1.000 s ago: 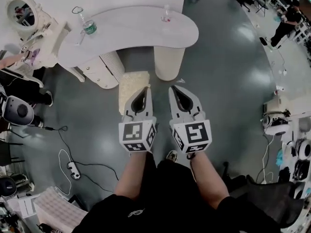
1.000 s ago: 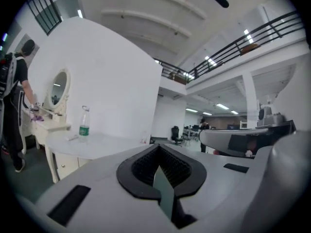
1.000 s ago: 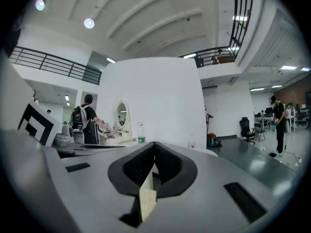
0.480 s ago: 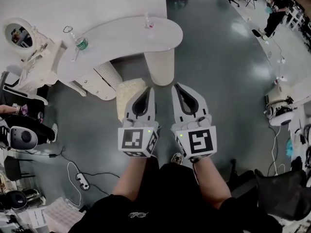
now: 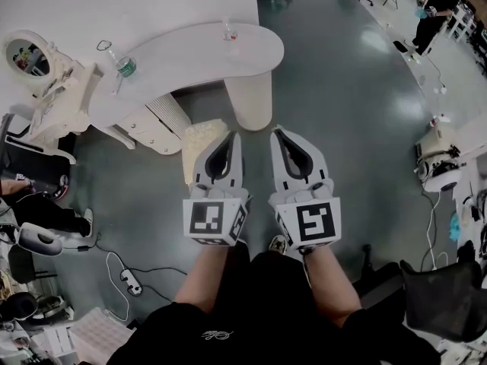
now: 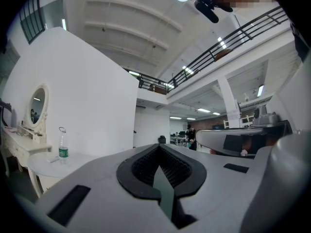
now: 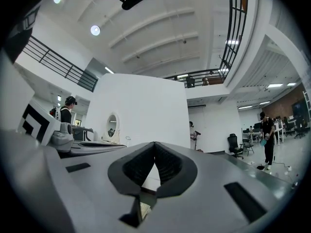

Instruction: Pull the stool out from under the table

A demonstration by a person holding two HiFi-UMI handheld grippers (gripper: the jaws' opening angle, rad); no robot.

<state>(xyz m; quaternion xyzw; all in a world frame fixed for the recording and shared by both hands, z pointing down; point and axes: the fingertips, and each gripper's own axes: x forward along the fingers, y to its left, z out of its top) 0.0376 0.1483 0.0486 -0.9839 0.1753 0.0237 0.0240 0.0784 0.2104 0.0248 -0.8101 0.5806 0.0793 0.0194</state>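
Observation:
In the head view the stool (image 5: 202,140) shows as a cream fuzzy square seat on the grey floor, beside the table's round leg (image 5: 251,101) and at the edge of the white kidney-shaped table (image 5: 190,52). My left gripper (image 5: 231,136) hangs above the stool's right side and hides part of it. My right gripper (image 5: 276,131) is level with it, to the right, over bare floor. Both are shut and hold nothing. The left gripper view shows its gripper (image 6: 158,147) pointing level across the room, as does the right gripper (image 7: 154,144).
A water bottle (image 5: 125,67) and a small glass (image 5: 228,30) stand on the table. A ribbed drawer unit (image 5: 156,122) sits under its left part, a vanity with a round mirror (image 5: 27,52) further left. A power strip (image 5: 129,280) lies on the floor.
The head view has shifted, so table and stool sit a little further left. Both grippers stay shut, side by side, in the same pose. A person's leg at the left edge has moved.

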